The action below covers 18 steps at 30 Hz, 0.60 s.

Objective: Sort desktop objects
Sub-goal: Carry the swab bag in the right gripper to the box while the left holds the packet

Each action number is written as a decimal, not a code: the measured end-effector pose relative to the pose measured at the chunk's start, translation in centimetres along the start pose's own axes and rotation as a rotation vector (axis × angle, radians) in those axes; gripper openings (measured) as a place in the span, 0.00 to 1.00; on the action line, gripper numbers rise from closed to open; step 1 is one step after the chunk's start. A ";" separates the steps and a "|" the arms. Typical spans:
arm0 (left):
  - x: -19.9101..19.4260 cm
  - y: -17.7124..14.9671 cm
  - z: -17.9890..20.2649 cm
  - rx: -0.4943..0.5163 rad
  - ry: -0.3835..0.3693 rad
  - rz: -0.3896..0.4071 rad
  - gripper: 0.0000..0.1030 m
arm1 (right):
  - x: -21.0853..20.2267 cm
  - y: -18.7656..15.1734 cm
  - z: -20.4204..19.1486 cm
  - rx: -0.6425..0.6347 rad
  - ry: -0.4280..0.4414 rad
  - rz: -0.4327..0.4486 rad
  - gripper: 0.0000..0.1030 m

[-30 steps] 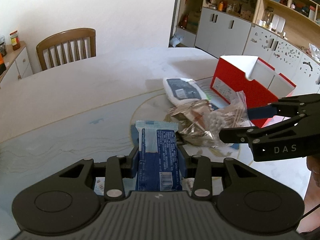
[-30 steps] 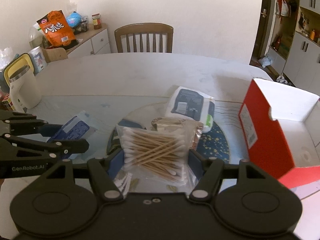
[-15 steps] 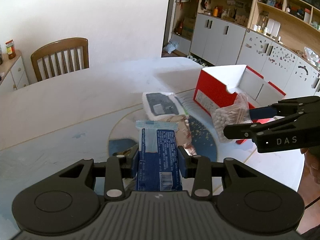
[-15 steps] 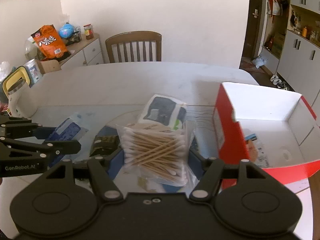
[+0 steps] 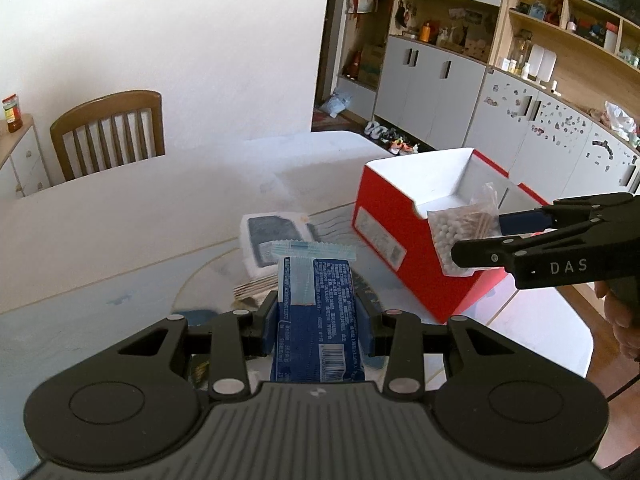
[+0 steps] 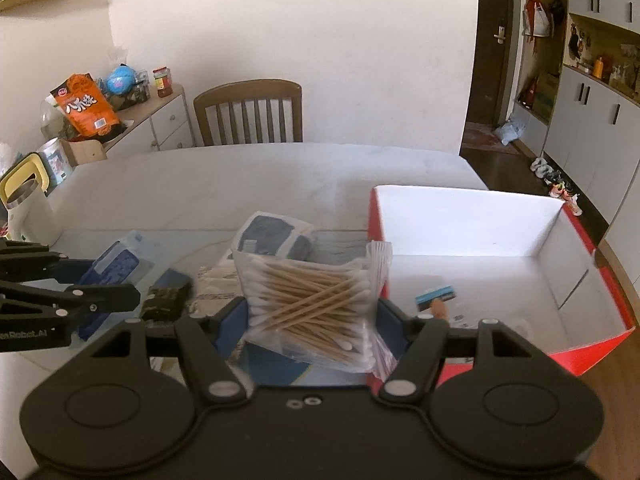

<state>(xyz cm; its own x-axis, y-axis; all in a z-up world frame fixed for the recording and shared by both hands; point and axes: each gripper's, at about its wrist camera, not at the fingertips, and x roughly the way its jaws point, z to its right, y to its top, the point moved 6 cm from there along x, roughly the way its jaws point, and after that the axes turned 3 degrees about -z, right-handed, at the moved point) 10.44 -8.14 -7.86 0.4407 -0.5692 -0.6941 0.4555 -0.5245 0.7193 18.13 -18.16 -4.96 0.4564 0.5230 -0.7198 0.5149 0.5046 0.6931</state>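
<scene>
My left gripper (image 5: 318, 314) is shut on a blue snack packet (image 5: 316, 312) and holds it above the table, left of the red box (image 5: 408, 240). My right gripper (image 6: 312, 312) is shut on a clear bag of cotton swabs (image 6: 316, 300) and holds it at the box's near left corner; the bag also shows in the left wrist view (image 5: 464, 232). The red box (image 6: 560, 280) is open with a white inside and a small packet (image 6: 436, 294) on its floor. A white and dark pouch (image 6: 272, 236) and a foil packet (image 5: 256, 288) lie on the table.
A wooden chair (image 6: 248, 116) stands at the table's far side. A white kettle (image 6: 24, 208) is at the left edge. A sideboard with snack bags (image 6: 80, 104) is behind it. Cabinets and shelves (image 5: 520, 92) line the right wall. The table edge (image 5: 560, 340) runs beside the box.
Both grippers rose and moved right toward the red box with their loads. The swab bag went from above the table's middle to the box's near corner.
</scene>
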 end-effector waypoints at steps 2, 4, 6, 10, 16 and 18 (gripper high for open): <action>0.4 0.3 0.8 -0.012 -0.014 -0.011 0.36 | -0.2 0.2 1.0 0.000 0.001 0.003 0.67; 0.8 0.7 1.4 -0.029 -0.029 -0.018 0.36 | -0.3 0.3 1.9 0.002 0.003 0.004 0.67; 1.3 1.0 2.2 -0.024 -0.029 -0.018 0.36 | -0.5 0.3 3.0 0.005 0.003 0.008 0.67; 2.3 1.7 3.9 -0.015 -0.035 -0.016 0.36 | -0.6 0.3 5.1 0.017 -0.001 0.008 0.67; 3.6 3.0 6.7 0.015 -0.045 -0.016 0.36 | -1.1 -0.1 8.2 0.026 -0.017 0.008 0.67; 4.1 3.4 7.5 0.024 -0.048 -0.014 0.36 | -1.2 -0.1 9.3 0.029 -0.026 0.010 0.67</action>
<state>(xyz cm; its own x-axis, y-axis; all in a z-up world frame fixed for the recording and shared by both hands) 8.06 -17.01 -8.03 0.3969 -0.5910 -0.7023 0.4420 -0.5475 0.7105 24.32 -25.26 -4.52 0.4803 0.5100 -0.7136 0.5306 0.4788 0.6994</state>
